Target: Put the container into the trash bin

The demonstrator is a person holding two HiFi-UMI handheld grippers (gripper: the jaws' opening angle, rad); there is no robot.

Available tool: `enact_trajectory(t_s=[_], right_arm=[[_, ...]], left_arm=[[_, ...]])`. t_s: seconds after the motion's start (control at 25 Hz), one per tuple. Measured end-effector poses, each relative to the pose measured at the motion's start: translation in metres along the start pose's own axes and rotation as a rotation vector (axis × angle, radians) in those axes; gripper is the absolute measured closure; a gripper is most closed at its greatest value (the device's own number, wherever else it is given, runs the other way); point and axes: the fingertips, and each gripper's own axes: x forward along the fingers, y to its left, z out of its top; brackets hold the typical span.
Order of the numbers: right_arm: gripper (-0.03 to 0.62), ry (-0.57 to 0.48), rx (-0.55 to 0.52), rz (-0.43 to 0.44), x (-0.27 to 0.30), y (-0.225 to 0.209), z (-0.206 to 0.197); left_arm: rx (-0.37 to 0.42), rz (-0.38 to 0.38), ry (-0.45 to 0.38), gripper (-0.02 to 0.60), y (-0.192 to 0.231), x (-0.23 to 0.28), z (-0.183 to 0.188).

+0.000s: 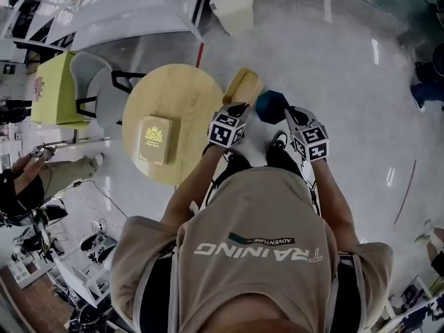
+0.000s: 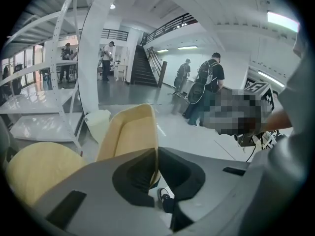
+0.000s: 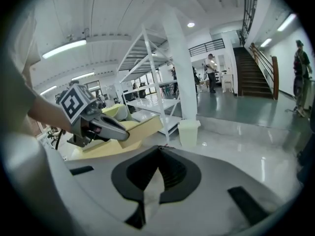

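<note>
Left gripper (image 2: 155,154) pinches the thin rim of a smooth, tan, tray-shaped container (image 2: 130,132); right gripper (image 3: 158,154) beside it, jaws pressed together, empty. Shirt (image 1: 257,248) reads "TRAINING".

Open lobby hall — staircase (image 3: 256,75), white shelving (image 3: 155,103)

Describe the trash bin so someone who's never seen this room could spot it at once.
Find the tall white shelving rack on the glossy floor. Just past its end post, standing on the floor, is the trash bin. It is a small, pale cream tub with a wider rim, much paler than the round yellow table nearby.
</note>
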Motion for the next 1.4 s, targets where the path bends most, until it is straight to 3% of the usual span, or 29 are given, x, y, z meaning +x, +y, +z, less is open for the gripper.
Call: enact_trajectory(t_s=[0.32, 0.52, 0.76, 0.92, 1.08, 1.24, 1.4], right_arm=[[0.595, -0.003, -0.008, -0.007, -0.028, -0.055, -0.018], [0.595, -0.01, 0.061, -0.034, -0.045, -0.086, -0.027], [0.595, 0.015, 0.138, -0.061, -0.043, -0.107, -0.054], [0.595, 0.052, 0.172, -0.071, -0.036, -0.116, -0.072], [0.595, 0.106, 0.192, -0.076, -0.024, -0.12, -0.091], [0.595, 0.123, 0.193, -0.11, 0.013, -0.14, -0.11], [0.595, 0.179, 0.188, -0.088, 0.053, -0.15, -0.141]], left_arm=[[0.005, -0.014, 0.039, 0.555, -0.051, 0.061, 0.024], [0.019, -0.028, 0.069, 0.555, -0.069, 0.087, 0.038], [0.055, -0.042, 0.13, 0.555, -0.073, 0.115, 0.028], [0.041, -0.062, 0.167, 0.555, -0.071, 0.139, 0.012], [-0.023, -0.084, 0.225, 0.555, -0.065, 0.16, -0.015], [-0.061, -0.083, 0.266, 0.555, -0.037, 0.198, -0.042], [-0.105, -0.087, 0.319, 0.555, -0.015, 0.237, -0.08]])
